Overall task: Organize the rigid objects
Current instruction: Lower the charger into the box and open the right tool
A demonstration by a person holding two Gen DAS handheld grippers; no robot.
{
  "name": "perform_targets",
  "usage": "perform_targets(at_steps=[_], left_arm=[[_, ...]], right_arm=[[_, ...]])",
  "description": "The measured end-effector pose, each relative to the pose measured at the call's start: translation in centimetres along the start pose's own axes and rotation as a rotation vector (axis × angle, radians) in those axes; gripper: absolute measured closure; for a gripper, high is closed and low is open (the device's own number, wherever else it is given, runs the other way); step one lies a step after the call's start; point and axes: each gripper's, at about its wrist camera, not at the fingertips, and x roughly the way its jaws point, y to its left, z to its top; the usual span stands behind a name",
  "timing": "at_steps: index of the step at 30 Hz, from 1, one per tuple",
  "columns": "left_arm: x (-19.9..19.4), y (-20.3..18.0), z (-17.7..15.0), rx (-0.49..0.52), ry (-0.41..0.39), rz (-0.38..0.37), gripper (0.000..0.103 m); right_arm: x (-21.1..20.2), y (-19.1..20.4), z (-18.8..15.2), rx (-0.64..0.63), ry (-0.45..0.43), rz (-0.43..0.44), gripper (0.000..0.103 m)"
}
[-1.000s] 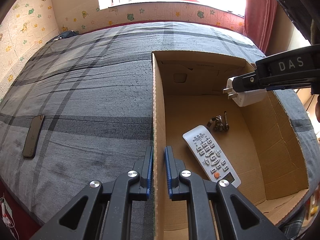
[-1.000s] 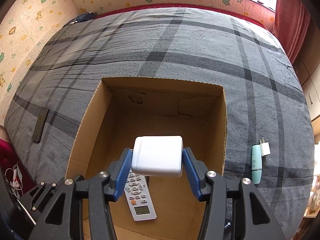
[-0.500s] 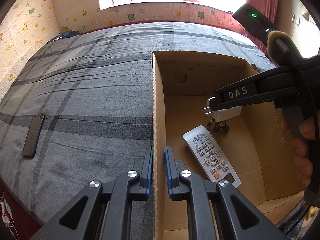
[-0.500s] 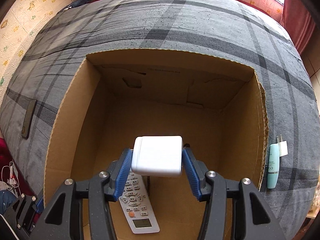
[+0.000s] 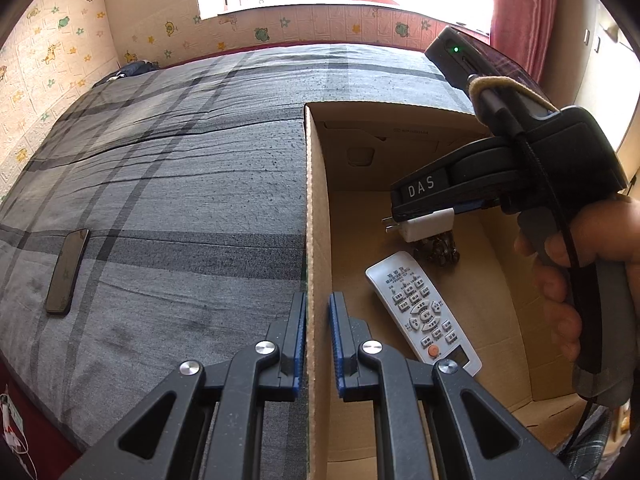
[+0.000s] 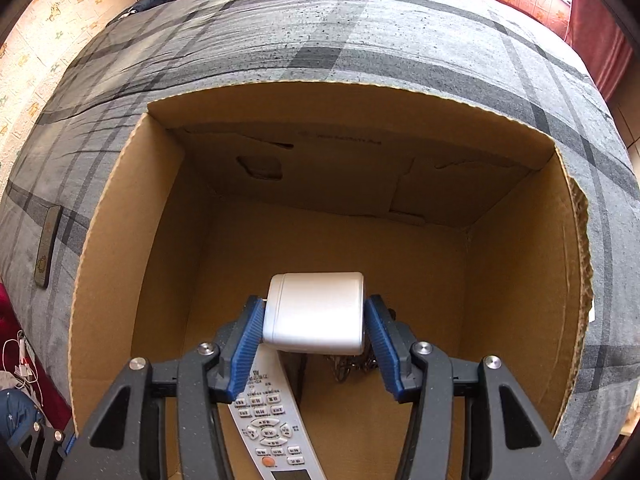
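An open cardboard box (image 5: pixel 316 200) stands on the grey plaid bed. My left gripper (image 5: pixel 318 312) is shut on the box's left wall, one blue pad on each side of it. My right gripper (image 6: pixel 314 308) is shut on a white plug charger (image 6: pixel 316 312) and hangs low inside the box (image 6: pixel 360 112). In the left wrist view the charger (image 5: pixel 428 229) hangs with its prongs to the left, just above a bunch of keys (image 5: pixel 440 250). A white remote (image 5: pixel 422 308) lies on the box floor beside the keys. The right wrist view shows the remote (image 6: pixel 272 420) and keys (image 6: pixel 352 364) under the charger.
A dark phone (image 5: pixel 67 272) lies on the bedspread, well left of the box. A dark bundle of cloth (image 5: pixel 132 69) sits at the bed's far corner. A person's hand (image 5: pixel 568 280) holds the right gripper's handle over the box's right side. White cables (image 6: pixel 24 360) lie beyond the bed's left edge.
My right gripper has sunk into the box with the charger, from above the rim to just over the keys. The left gripper has kept its hold on the wall.
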Motion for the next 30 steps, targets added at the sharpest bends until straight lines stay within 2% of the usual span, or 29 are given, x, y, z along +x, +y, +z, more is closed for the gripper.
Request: perform_targets(at_steps=[8, 14, 16, 22, 25, 30], left_arm=[[0.1, 0.1, 0.0, 0.001, 0.002, 0.0, 0.091], [0.2, 0.0, 0.0, 0.004, 0.002, 0.005, 0.091], [0.2, -0.1, 0.0, 0.004, 0.003, 0.005, 0.091], [0.2, -0.1, 0.0, 0.004, 0.003, 0.008, 0.091], [0.2, -0.1, 0.0, 0.004, 0.004, 0.009, 0.091], [0.2, -0.2, 0.1, 0.005, 0.007, 0.012, 0.091]], right_arm=[[1.5, 0.0, 0.5, 0.021, 0.034, 0.029, 0.047], [1.0, 0.2, 0.8, 0.012, 0.016, 0.049, 0.044], [0.6, 0.5, 0.8, -0.003, -0.001, 0.035, 0.038], [-0.9, 0.9, 0.5, -0.023, -0.036, 0.012, 0.037], [-2.6, 1.2, 0.0, -0.027, -0.065, 0.012, 0.029], [-5.1, 1.3, -0.6, -0.047, -0.096, 0.006, 0.028]])
